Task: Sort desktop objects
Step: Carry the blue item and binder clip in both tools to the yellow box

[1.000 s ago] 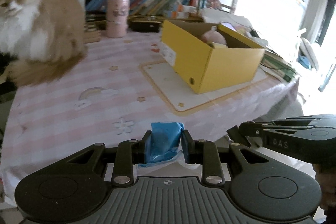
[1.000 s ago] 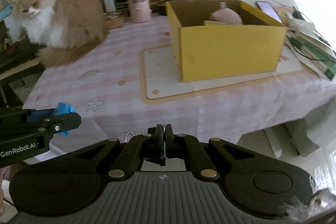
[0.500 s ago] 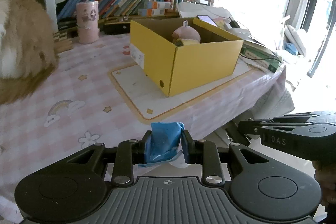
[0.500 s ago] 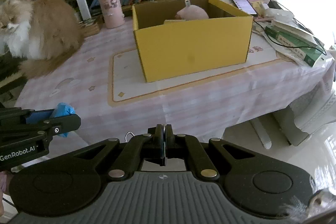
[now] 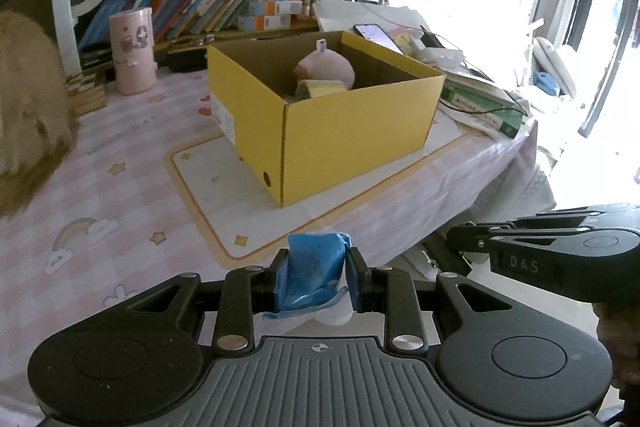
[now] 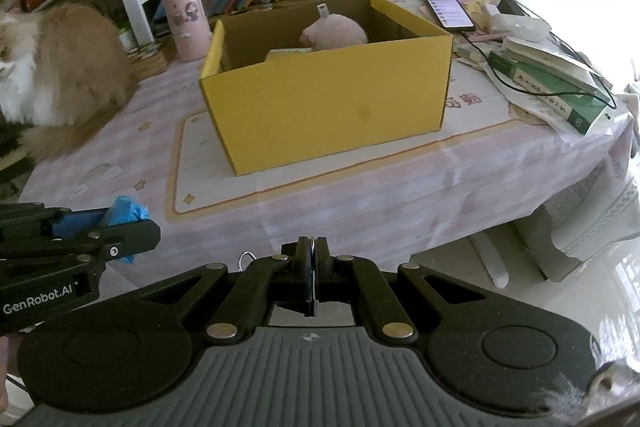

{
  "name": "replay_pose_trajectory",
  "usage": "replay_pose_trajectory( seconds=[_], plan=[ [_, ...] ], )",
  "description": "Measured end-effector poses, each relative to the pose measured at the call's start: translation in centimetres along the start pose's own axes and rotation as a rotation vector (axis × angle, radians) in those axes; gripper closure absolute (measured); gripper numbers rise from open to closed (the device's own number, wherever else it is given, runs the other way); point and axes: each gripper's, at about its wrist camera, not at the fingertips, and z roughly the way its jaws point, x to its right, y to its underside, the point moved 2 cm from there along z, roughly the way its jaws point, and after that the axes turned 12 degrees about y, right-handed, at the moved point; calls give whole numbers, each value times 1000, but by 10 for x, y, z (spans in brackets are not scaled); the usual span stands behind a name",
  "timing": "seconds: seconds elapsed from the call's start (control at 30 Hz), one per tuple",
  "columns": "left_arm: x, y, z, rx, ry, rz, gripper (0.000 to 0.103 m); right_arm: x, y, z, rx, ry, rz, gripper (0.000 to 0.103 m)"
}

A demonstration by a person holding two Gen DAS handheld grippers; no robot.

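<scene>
Fingers of the left gripper [image 5: 316,277] are pinching a crumpled blue packet [image 5: 314,273], holding it in the air off the table's [image 5: 120,163] near edge, short of the yellow box [image 5: 340,123]; the right gripper [image 6: 311,267] is hovering beside it, pressed together on nothing

"GenRobot.AI" on left gripper [image 6: 132,241], "DAS" on right gripper [image 5: 460,251]

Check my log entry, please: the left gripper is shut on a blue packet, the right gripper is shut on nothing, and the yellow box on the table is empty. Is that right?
Not quite: the yellow box is not empty. The right wrist view shows a pink plush toy inside it. The rest stands: the left gripper is shut on the blue packet, and the right gripper is shut on nothing.
</scene>
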Motion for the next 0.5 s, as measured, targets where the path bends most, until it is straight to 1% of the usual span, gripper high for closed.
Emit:
replay_pose_trajectory(
  seconds=[0.23, 0.5],
  plan=[
    [8, -12, 17, -9, 7, 14, 76, 12, -10, 9, -2, 3, 5, 101],
    [15, -31, 31, 21, 12, 36, 76, 31, -31, 23, 10, 8, 11, 101]
  ],
)
